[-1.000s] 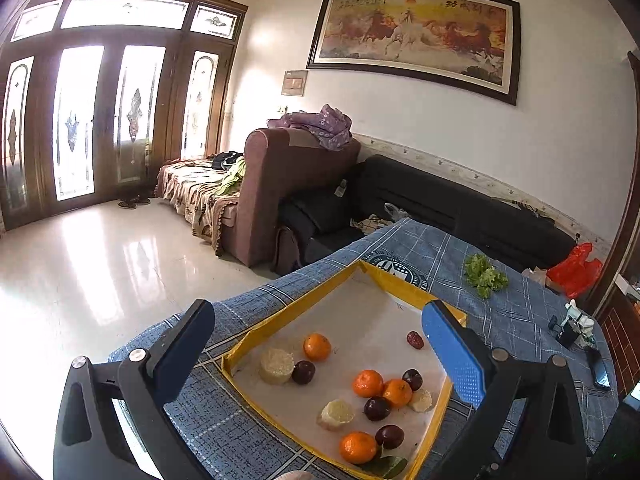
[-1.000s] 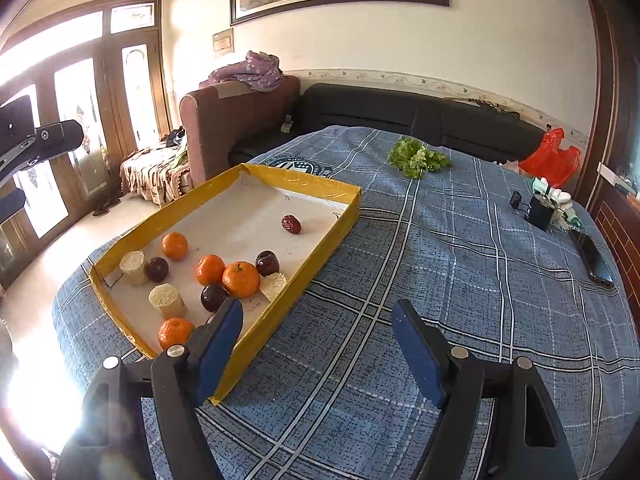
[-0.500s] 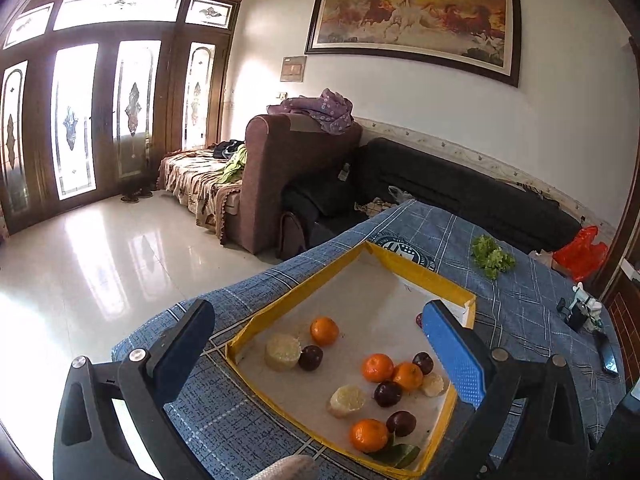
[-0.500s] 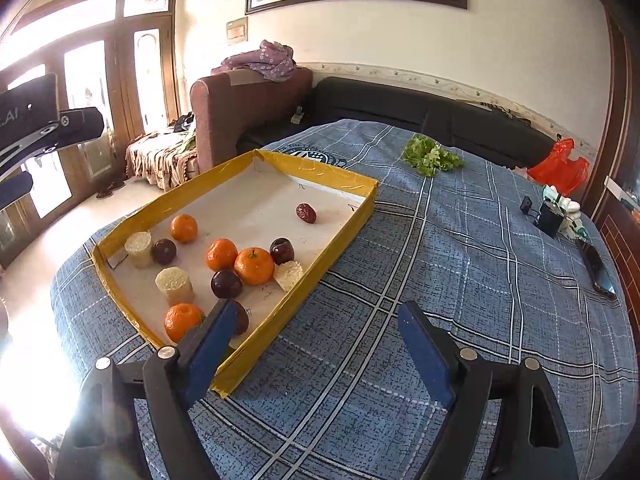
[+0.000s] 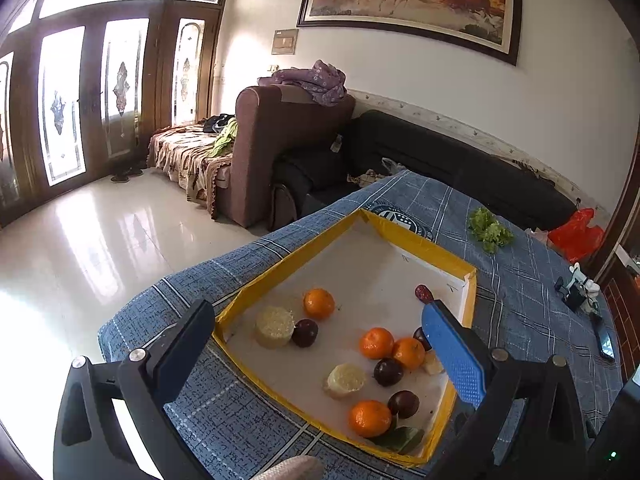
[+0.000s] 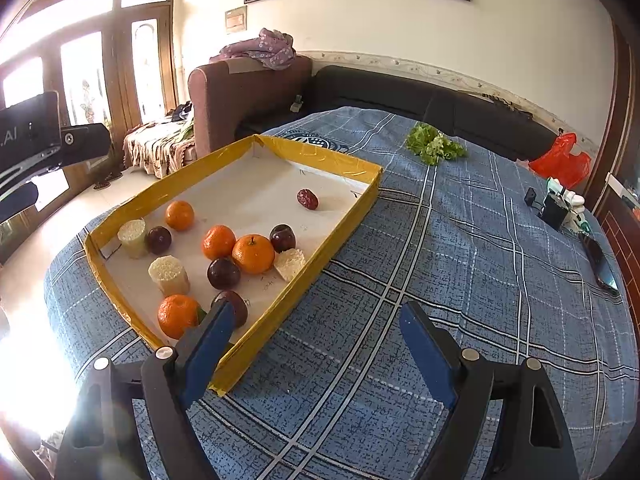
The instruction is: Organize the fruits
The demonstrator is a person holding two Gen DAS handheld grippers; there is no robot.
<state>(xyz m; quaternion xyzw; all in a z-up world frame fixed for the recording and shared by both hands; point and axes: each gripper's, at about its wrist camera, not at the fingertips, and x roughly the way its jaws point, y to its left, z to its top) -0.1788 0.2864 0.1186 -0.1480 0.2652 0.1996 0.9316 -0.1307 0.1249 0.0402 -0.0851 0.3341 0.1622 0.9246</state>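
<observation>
A yellow-rimmed white tray lies on a blue plaid cloth. It holds several oranges, several dark plums, pale corn pieces and one red date. My left gripper is open and empty, held above the tray's near end. My right gripper is open and empty, above the cloth at the tray's near right corner. The left gripper's body shows at the left edge of the right wrist view.
A lettuce bunch lies on the cloth beyond the tray. A red bag, a small black-and-white gadget and a phone sit at the table's right edge. Sofas stand behind the table.
Both grippers have risen and drawn back a little from the tray, so it sits lower and farther in both views. Both stay open. The fruits have not moved.
</observation>
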